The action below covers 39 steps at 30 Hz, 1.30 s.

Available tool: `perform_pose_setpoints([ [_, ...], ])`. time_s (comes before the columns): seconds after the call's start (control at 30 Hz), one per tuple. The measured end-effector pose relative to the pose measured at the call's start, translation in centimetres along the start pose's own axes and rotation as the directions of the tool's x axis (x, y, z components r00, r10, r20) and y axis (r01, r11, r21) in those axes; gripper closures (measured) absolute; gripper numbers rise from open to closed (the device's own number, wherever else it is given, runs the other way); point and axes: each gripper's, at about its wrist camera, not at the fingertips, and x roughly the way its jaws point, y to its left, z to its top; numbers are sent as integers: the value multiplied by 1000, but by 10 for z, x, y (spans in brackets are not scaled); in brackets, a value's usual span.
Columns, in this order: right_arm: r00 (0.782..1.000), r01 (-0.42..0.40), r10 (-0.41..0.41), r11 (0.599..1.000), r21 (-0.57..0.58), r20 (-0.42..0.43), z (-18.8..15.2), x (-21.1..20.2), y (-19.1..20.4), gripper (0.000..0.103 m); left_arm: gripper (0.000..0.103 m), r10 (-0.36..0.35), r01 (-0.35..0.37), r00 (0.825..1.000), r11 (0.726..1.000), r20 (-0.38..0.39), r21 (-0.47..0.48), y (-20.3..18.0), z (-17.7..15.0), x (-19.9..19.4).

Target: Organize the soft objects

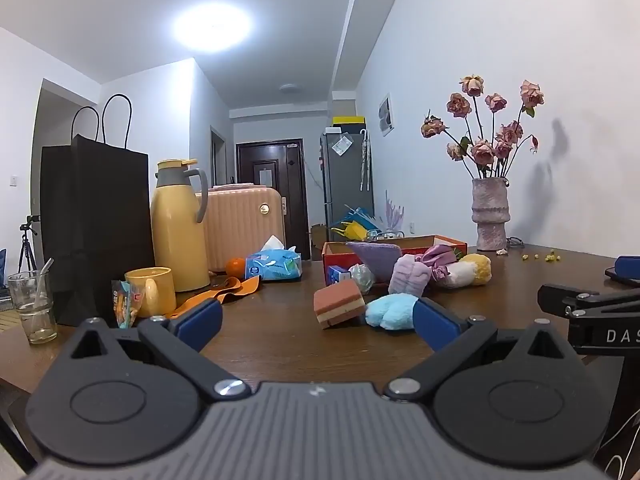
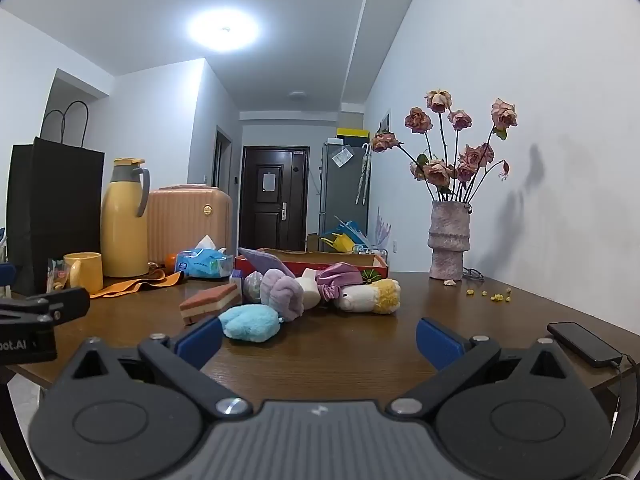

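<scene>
Fingers of the left gripper spread wide, nothing between; right gripper same, empty. Blue plush lies nearest on the worktop, just beside the layered sponge. Both likely light and squashy, so pinch across the middle. Behind them, purple plush and yellow-white plush crowd the red box. Bare wood in front; phone near the right edge.
</scene>
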Motion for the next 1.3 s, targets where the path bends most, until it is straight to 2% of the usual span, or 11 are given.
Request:
perform_pose_setpoints([
  [0.27, 1000, 5, -5, 1000, 0, 1, 0, -1, 0, 0, 0, 4, -4, 1000, 1000, -1, -5, -1, 1, -9],
  [0.3, 1000, 4, -4, 1000, -1, 2, 0, -1, 0, 0, 0, -5, 5, 1000, 1000, -18, -5, 1, 2, -1],
  [1.3, 1000, 2, -2, 1000, 11, 10, 0, -3, -2, 0, 0, -5, 5, 1000, 1000, -1, 3, -2, 3, -2],
])
